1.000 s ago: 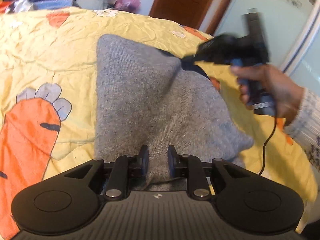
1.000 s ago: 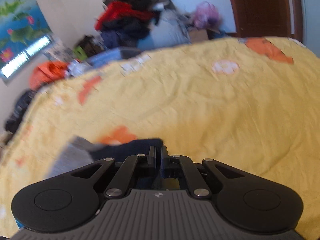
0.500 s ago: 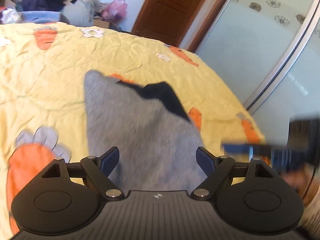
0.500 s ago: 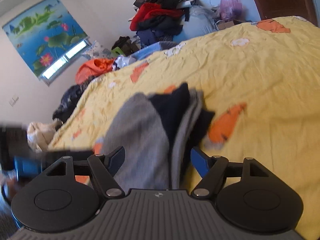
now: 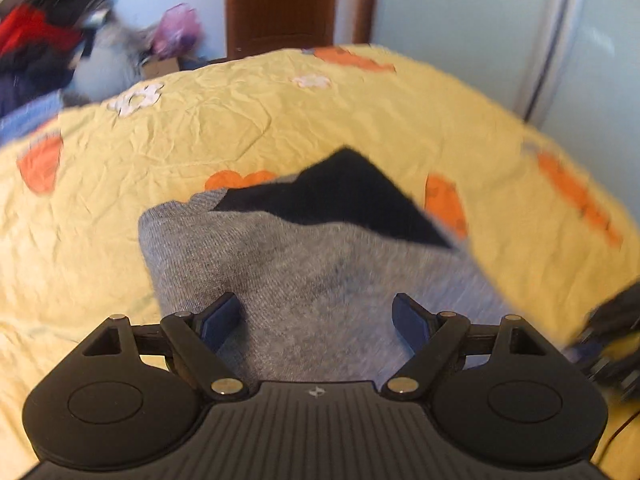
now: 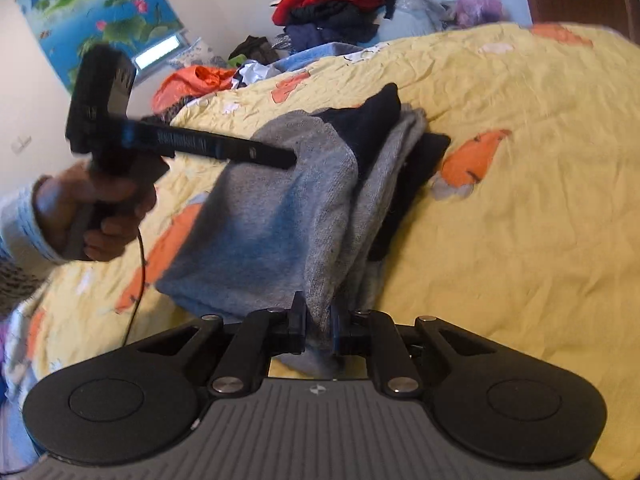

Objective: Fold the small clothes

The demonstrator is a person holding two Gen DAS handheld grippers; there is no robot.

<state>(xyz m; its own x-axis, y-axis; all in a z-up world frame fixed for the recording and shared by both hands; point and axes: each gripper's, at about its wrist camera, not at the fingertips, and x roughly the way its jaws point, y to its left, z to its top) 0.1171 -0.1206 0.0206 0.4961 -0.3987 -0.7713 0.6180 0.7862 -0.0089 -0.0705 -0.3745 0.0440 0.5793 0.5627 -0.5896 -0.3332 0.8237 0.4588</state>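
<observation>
A grey knitted garment point(image 5: 320, 280) with a dark navy part point(image 5: 344, 196) lies folded on the yellow bedspread point(image 5: 240, 128). My left gripper point(image 5: 318, 318) is open just above its near edge, holding nothing. In the right wrist view the same garment point(image 6: 272, 220) lies in folded layers with the navy part point(image 6: 372, 124) at the far end. My right gripper point(image 6: 318, 326) is shut on the near grey edge. The left gripper point(image 6: 280, 156) shows there from the side, hovering over the garment's far left part.
The bedspread has orange carrot prints point(image 5: 444, 204). A pile of clothes point(image 6: 336, 4) lies beyond the bed's far edge, with a brown door point(image 5: 280, 4) and a sliding wardrobe door point(image 5: 520, 40) behind. The left gripper's cable point(image 6: 138, 272) hangs at the left.
My left gripper let go of the garment's edge and opened. My right gripper opened, moved to the near side of the folded garment and shut on its grey edge.
</observation>
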